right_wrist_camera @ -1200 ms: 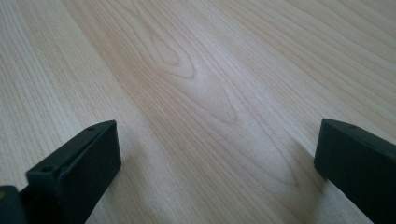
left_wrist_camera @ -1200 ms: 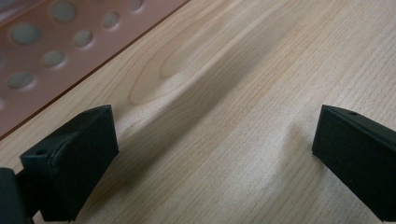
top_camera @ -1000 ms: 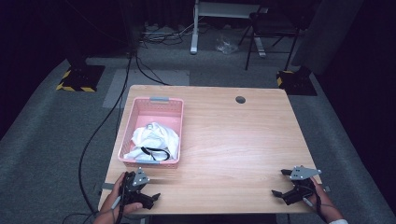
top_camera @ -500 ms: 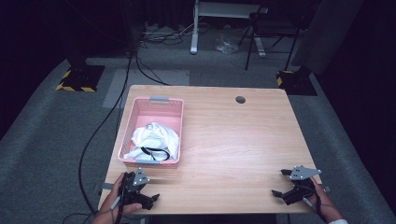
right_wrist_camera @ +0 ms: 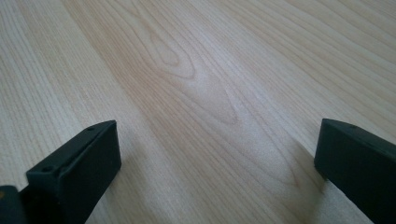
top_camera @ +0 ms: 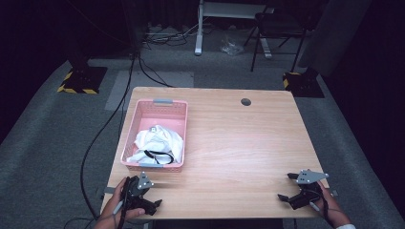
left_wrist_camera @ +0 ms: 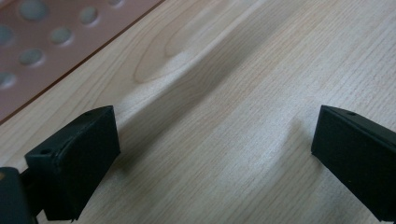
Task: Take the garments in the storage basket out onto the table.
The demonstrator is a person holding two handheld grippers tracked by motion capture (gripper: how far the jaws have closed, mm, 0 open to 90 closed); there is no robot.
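A pink perforated basket point(top_camera: 155, 133) sits on the left half of the wooden table point(top_camera: 239, 143), holding a crumpled white cloth point(top_camera: 157, 142) with a thin black loop point(top_camera: 160, 156) lying on its near part. The left gripper point(top_camera: 152, 199) rests at the near left edge of the table, just nearer than the basket's near wall and apart from it; in the left gripper view its jaws stand wide apart over bare wood, with the basket's pink holed wall point(left_wrist_camera: 42, 42) at the far left corner. The right gripper point(top_camera: 288, 187) lies at the near right corner, well apart from the basket, jaws likewise spread wide and pointing left across the table. Each is held by a hand coming in from the near edge: the left hand point(top_camera: 114, 206) and the right hand point(top_camera: 329, 206). A small round hole point(top_camera: 246, 101) marks the table's far side. Grey carpet surrounds the table, with black cables point(top_camera: 102, 129) trailing along the left, yellow-and-black striped bases point(top_camera: 79, 81) and a white desk frame point(top_camera: 200, 28) in the dark room beyond.
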